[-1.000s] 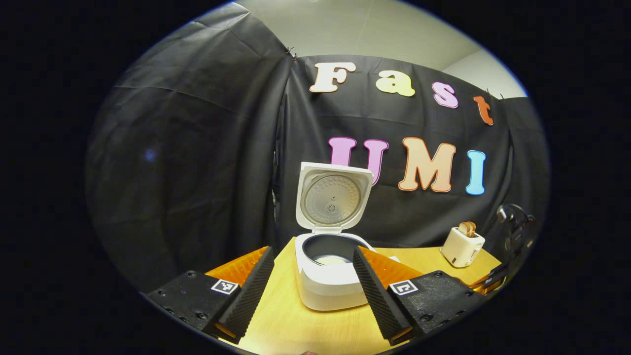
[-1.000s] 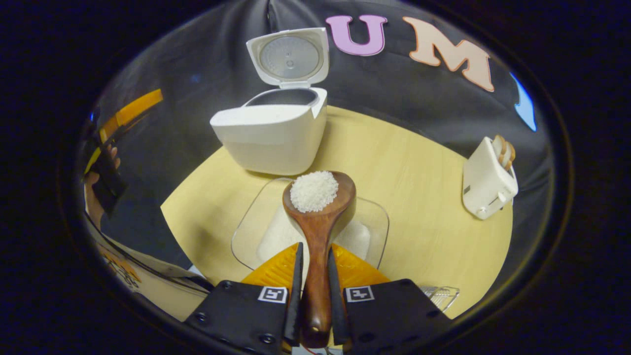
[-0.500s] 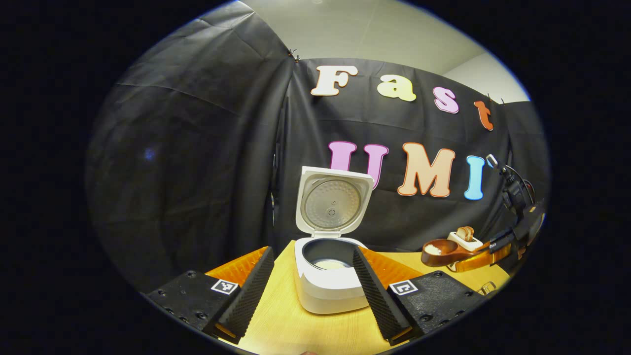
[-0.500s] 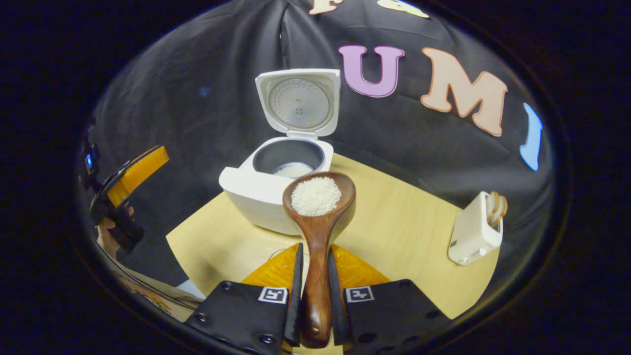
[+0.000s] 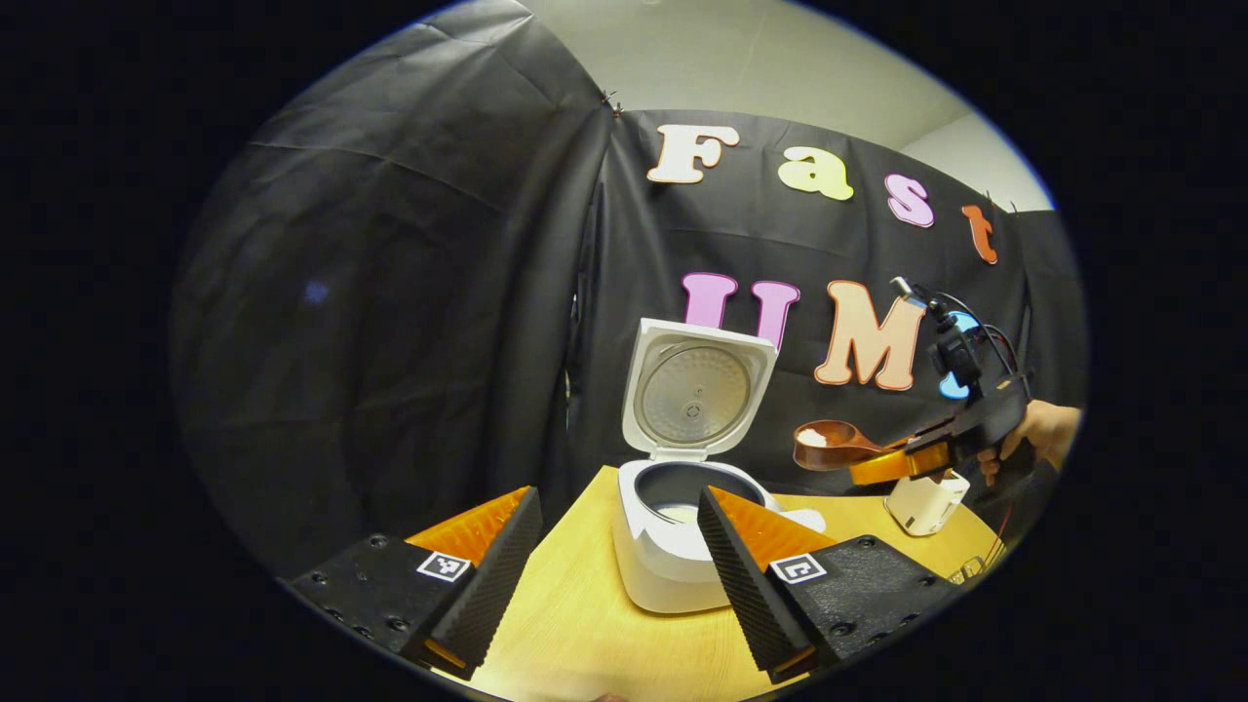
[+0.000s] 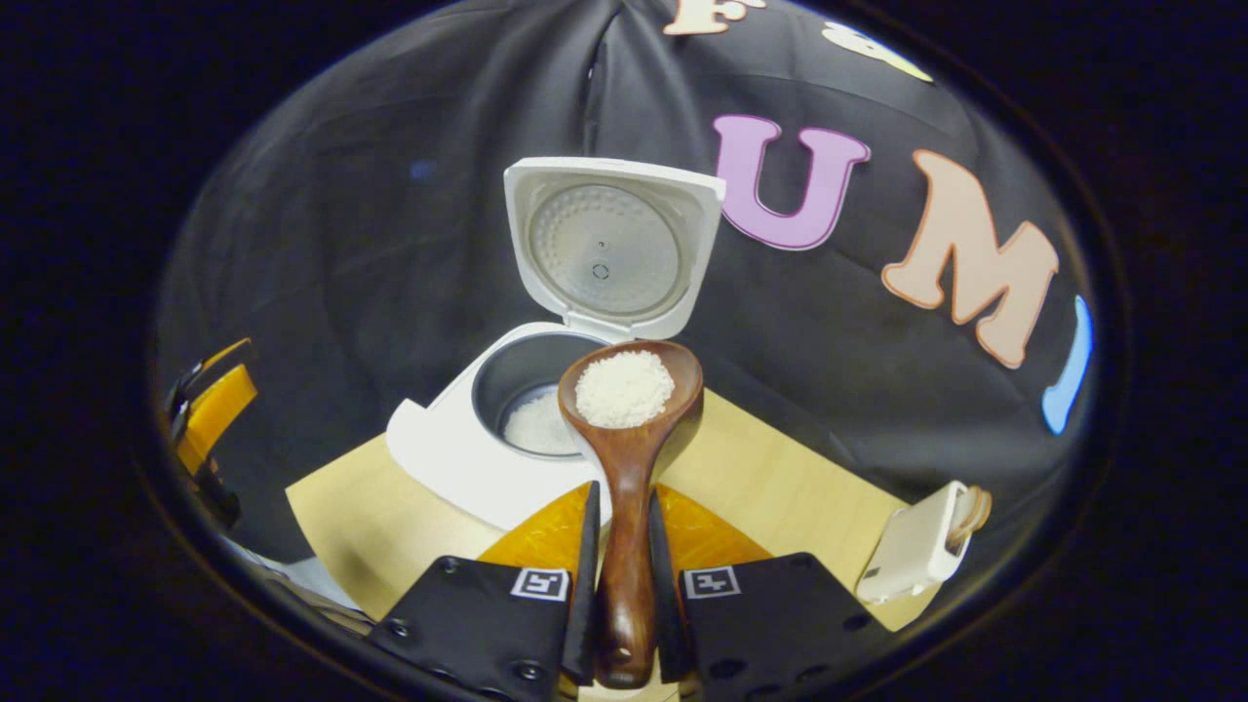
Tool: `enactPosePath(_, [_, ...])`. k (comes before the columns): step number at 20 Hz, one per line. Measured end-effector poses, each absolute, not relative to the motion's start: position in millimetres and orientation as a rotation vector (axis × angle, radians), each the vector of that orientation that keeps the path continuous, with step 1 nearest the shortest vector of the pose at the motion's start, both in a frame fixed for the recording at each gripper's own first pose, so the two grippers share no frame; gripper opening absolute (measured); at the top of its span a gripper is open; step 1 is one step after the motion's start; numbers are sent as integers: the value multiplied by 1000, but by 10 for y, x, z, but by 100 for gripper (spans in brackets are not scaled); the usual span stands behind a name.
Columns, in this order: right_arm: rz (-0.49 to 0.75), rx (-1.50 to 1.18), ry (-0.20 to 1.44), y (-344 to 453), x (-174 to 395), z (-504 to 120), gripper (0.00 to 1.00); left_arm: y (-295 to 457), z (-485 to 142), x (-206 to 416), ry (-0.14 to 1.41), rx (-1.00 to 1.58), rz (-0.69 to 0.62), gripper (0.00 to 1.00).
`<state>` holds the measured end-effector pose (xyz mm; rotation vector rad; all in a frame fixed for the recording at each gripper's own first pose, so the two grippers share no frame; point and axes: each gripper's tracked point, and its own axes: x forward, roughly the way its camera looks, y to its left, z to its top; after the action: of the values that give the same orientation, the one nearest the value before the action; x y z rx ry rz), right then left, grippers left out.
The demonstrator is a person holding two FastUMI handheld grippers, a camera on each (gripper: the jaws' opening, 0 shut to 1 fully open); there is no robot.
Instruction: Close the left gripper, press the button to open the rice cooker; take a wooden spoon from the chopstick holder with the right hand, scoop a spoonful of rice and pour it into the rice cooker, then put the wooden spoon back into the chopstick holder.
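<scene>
The white rice cooker [image 5: 673, 565] stands on the wooden table with its lid [image 5: 697, 390] upright and open. Some rice lies in the bottom of its dark pot [image 6: 531, 400]. My right gripper [image 6: 621, 487] is shut on the handle of the wooden spoon [image 6: 624, 546], held level. The spoon's bowl carries a heap of rice [image 6: 624, 388] and hangs at the pot's near right rim. In the left gripper view the right gripper [image 5: 877, 466] holds the spoon [image 5: 829, 444] in the air to the right of the cooker. My left gripper [image 5: 616, 497] is open and holds nothing, in front of the cooker.
A white toaster [image 6: 916, 551] with bread slices stands at the table's right side [image 5: 921, 502]. A hand [image 5: 1043, 429] holds the right gripper. The left gripper [image 6: 210, 414] hangs off the table's left edge. Black cloth walls close the back.
My right gripper rose from the glass dish and carried the loaded spoon up to the cooker's pot. The dish has left the view. The left gripper stayed open and shifted slightly.
</scene>
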<state>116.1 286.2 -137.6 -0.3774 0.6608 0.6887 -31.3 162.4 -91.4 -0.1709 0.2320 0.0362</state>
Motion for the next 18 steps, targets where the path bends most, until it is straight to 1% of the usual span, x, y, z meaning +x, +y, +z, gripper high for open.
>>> enactPosePath(4, [704, -478, 644, 3175, 1329, -1560, 27, 1768, -986, -362, 239, -180, 56, 95])
enactPosePath(7, [703, -581, 621, 3307, 1434, -1681, 27, 1884, -1033, -429, 248, -195, 73, 95])
enactPosePath(8, [697, -629, 607, 3340, 1485, -1729, 30, 1923, -1051, -451, 249, -197, 78, 95])
enactPosePath(10, [682, -739, 568, 3363, 1570, -1784, 27, 1991, -1080, -462, 252, -200, 89, 95])
enactPosePath(11, [677, -795, 549, 3359, 1620, -1787, 27, 2020, -1102, -473, 254, -203, 95, 95])
enactPosePath(12, [675, -842, 530, 3360, 1607, -1811, 29, 2053, -1120, -487, 255, -206, 102, 95])
enactPosePath(13, [674, -888, 513, 3355, 1615, -1818, 29, 2086, -1133, -490, 256, -210, 108, 93])
enactPosePath(14, [673, -931, 495, 3360, 1619, -1831, 29, 2120, -1131, -507, 256, -214, 115, 95])
enactPosePath(15, [673, -975, 476, 3368, 1616, -1848, 27, 2159, -1149, -521, 256, -217, 121, 95])
enactPosePath(18, [664, -1109, 406, 3374, 1658, -1880, 30, 2206, -1167, -556, 254, -228, 132, 95])
